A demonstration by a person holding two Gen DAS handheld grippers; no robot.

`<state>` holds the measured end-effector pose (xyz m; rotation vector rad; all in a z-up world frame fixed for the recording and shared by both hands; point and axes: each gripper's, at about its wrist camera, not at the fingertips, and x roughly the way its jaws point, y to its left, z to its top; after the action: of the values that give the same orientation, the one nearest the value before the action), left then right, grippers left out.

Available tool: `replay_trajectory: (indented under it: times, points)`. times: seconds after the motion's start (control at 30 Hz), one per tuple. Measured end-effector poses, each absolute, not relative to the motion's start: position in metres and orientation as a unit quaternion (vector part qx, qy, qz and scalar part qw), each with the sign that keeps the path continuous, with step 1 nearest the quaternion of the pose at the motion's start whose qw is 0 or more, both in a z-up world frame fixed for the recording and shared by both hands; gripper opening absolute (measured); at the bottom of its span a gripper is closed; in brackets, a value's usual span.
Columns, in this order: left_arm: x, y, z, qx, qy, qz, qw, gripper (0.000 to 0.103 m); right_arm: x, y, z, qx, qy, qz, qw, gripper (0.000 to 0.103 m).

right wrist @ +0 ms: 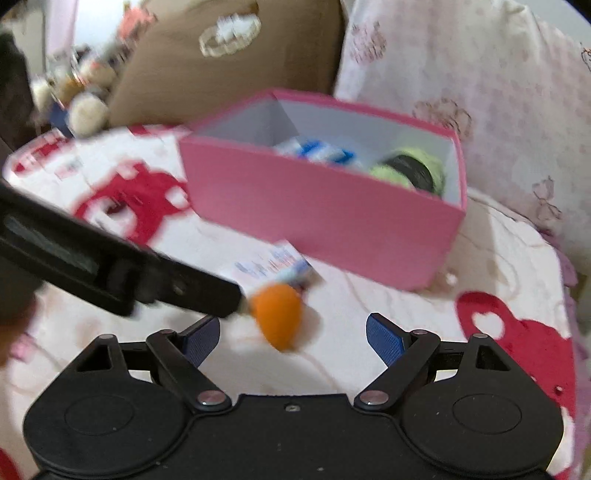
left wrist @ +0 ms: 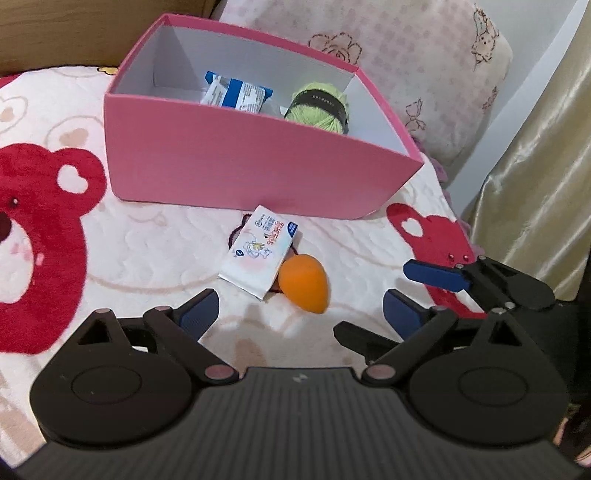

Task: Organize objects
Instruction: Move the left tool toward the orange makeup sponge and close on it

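An open pink box (left wrist: 236, 162) stands on the bed and holds a blue-and-white packet (left wrist: 238, 93) and a green yarn ball (left wrist: 320, 107). In front of it lie a small white printed packet (left wrist: 258, 251) and an orange egg-shaped sponge (left wrist: 303, 283), touching. My left gripper (left wrist: 297, 314) is open and empty, just short of the sponge. In the blurred right wrist view my right gripper (right wrist: 291, 338) is open and empty, with the sponge (right wrist: 277, 311) just ahead between the fingers. The box (right wrist: 325, 214) and white packet (right wrist: 273, 266) show there too.
The bed cover (left wrist: 155, 251) is white with red bears. A pink patterned pillow (left wrist: 417, 55) and a brown headboard (left wrist: 55, 29) lie behind the box. A gold curtain (left wrist: 535, 166) hangs at the right. The right gripper's blue finger (left wrist: 436, 275) shows at the right.
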<state>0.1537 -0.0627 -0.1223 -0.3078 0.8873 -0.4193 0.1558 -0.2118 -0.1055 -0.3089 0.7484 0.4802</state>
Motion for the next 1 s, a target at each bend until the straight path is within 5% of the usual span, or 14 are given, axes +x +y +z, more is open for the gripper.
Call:
replay_trajectory:
  times: [0.4,0.6,0.7,0.8,1.0]
  points:
    - [0.165,-0.064,-0.146,-0.19,0.429,-0.191,0.862,0.09,0.164,-0.199,-0.127,-0.133,0.374,0.265,0.879,0.087]
    - [0.164,-0.069,-0.148,-0.194,0.415,-0.217,0.862,0.058,0.172,-0.2,-0.134,-0.113,0.378,0.269,0.878,0.067]
    - [0.164,-0.072,-0.148,-0.196,0.404,-0.233,0.863,0.048,0.174,-0.2,-0.137,-0.105,0.391,0.285,0.869,0.029]
    - [0.167,-0.075,-0.149,-0.197,0.403,-0.238,0.861,0.036,0.172,-0.201,-0.139,-0.11,0.386,0.282,0.871,0.025]
    - [0.174,-0.071,-0.158,-0.214,0.413,-0.222,0.857,0.036,0.168,-0.198,-0.139,-0.12,0.373,0.272,0.879,0.031]
